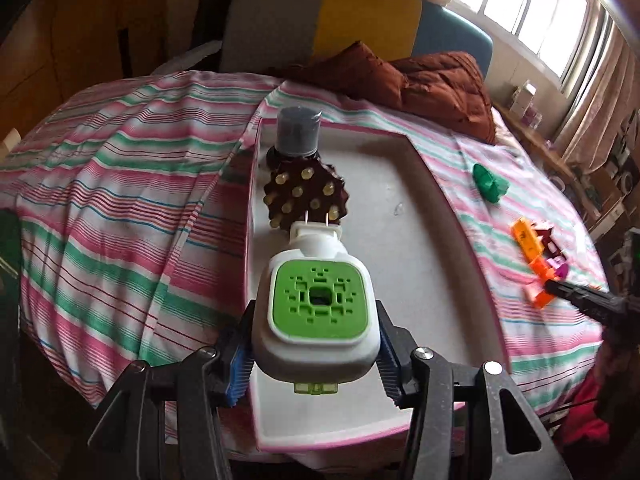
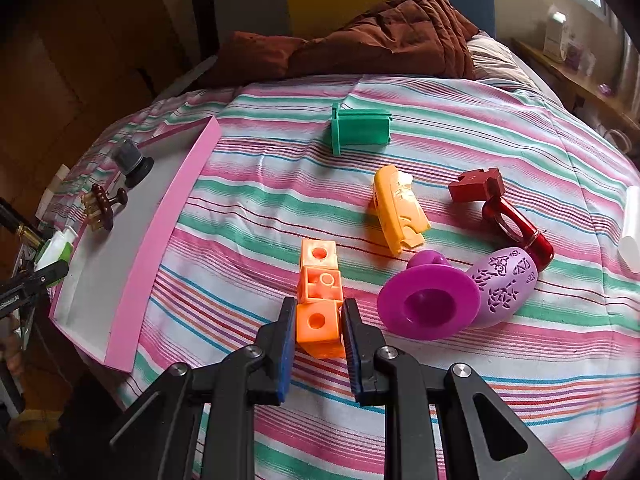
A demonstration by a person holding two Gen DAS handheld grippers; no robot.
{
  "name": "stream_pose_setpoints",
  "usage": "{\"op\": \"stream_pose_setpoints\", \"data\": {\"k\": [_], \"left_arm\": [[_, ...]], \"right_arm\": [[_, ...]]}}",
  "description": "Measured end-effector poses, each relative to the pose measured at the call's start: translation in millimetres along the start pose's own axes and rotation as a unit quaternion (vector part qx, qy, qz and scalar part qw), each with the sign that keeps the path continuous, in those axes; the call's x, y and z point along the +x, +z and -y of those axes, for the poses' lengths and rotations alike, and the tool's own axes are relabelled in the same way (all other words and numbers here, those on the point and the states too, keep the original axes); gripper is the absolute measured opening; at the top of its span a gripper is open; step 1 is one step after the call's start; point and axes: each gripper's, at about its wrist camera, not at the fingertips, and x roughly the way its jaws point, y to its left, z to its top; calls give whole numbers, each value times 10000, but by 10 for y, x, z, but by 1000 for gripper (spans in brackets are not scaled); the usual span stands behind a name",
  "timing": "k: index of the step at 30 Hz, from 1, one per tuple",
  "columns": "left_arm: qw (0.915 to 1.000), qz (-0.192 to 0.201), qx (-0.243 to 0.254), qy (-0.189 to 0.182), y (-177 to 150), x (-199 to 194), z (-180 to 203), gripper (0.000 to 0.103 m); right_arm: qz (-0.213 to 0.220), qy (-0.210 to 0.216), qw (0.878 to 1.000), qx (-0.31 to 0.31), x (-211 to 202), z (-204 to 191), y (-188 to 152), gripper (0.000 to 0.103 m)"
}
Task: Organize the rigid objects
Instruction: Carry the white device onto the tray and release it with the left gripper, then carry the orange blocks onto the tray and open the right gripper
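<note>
Here, a white plug-in [image 1: 318, 312] is clamped in the left fingers [image 1: 240, 356] over the tray [image 1: 420, 240], behind a brush [image 1: 304, 196]; orange cubes [image 2: 319, 320] are clamped in the right fingers [image 2: 285, 354] beside a purple cup [image 2: 428, 300].

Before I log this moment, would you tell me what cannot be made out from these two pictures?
- Left wrist view: the underside of the white and green plug-in device is hidden by its own body, so contact with the white tray is unclear.
- Left wrist view: the orange block and its neighbours are blurred near the edge.
- Right wrist view: the white object is cut off by the right edge.
- Right wrist view: shelf items by the window are too small.
</note>
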Motion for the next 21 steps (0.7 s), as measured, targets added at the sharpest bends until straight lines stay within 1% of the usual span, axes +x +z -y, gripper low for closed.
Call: {"op": "stream_pose_setpoints", "data": {"k": [1,4,8,11,17,21], "left_arm": [[9999,13,70,97,-3,38,1,53],[9998,-89,122,111,6,143,5,53],[9997,-70,127,174,-24,147,26,53],[9999,-2,115,99,-42,65,16,53],[9994,274,77,184,-83,-184,-37,54],[9980,472,-4,413,-46,-318,-62,54]], "right_arm": [[-9,-18,10000,-16,6,-5,-1,22],[-41,-36,10000,-43,22,-18,-11,22],[-48,-40,9999,-84,29,-37,-12,22],[-54,-16,10000,-73,27,-39,-8,22],[10,-15,10000,-77,-9,-71,-4,22],[85,24,10000,42,-52,-64,13,22]]}}
